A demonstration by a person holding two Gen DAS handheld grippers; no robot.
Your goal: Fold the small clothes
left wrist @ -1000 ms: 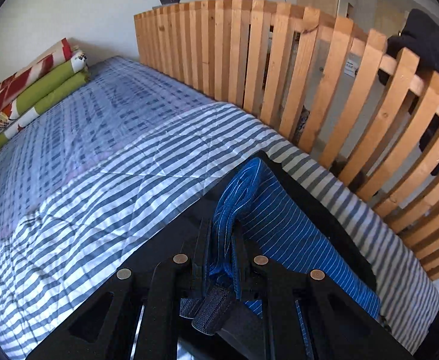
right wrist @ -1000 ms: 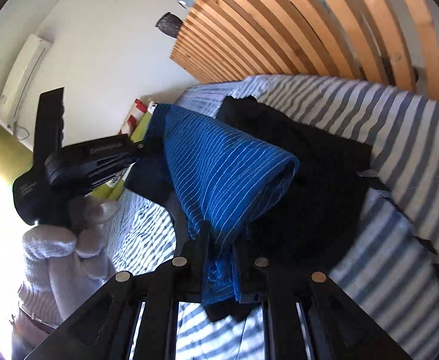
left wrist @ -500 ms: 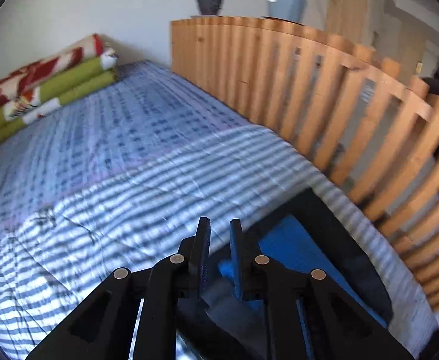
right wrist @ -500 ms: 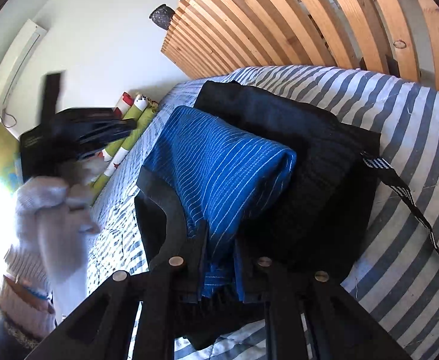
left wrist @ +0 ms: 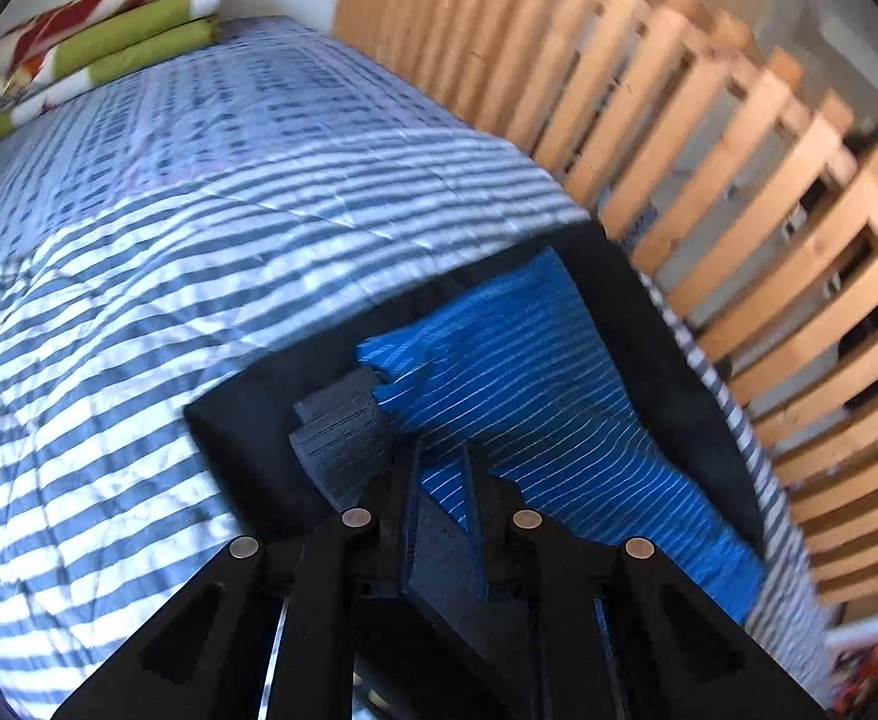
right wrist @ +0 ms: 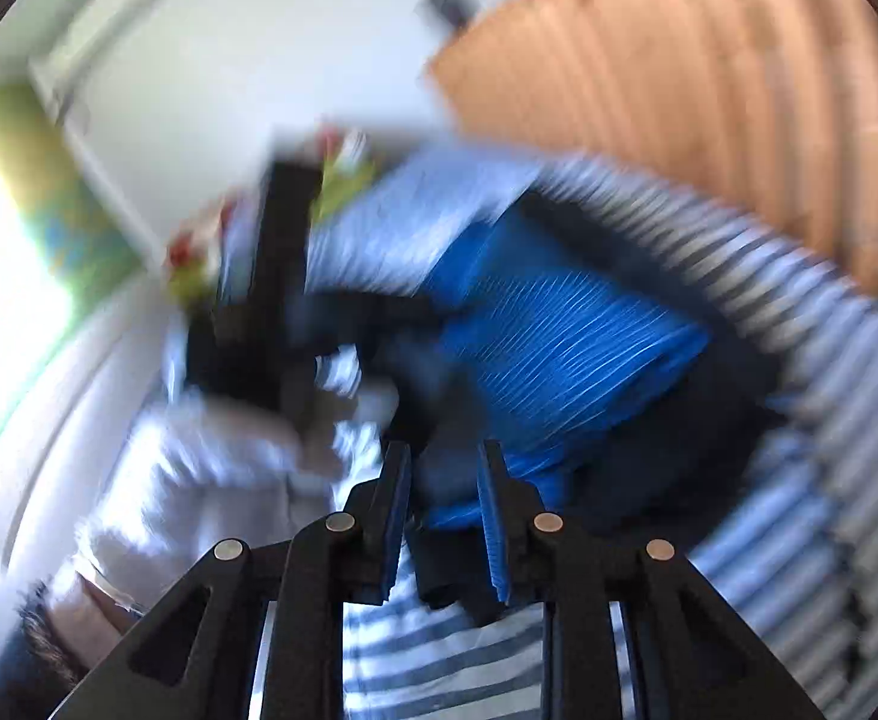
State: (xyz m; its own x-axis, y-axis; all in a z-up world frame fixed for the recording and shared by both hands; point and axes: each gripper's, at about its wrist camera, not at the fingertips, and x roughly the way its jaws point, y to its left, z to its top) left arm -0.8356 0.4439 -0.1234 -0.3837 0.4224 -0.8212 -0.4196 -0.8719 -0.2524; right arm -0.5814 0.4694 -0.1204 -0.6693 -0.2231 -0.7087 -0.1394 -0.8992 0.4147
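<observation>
Item, bed: we note the striped bedcover carrying everything, its far long edge running against the wooden slat rail. Item, black garment: laid flat near that rail-side edge, serving as a base layer. Item, blue striped garment: folded into a thick bundle on top of the black one, its dark waistband poking out at the end nearest the left gripper. Item, left gripper: narrow gap between its fingers, and we cannot tell whether the pads pinch the blue fabric or merely hover above it. Item, right gripper: its jaws are opening, with blue cloth in the gap though apparently no longer pressed. Risks, as we judge them: the bundle is springy and may unroll once both grips let go; a pad may snag the waistband on withdrawal and drag the fold askew; the bundle sits close to the rail-side edge and a nudge could push it off the black layer. Hard to read: the right wrist view is heavily smeared, so the gloved hand and the dark tool above it are only shapes; the folded blankets at the far corner are cut off.
</observation>
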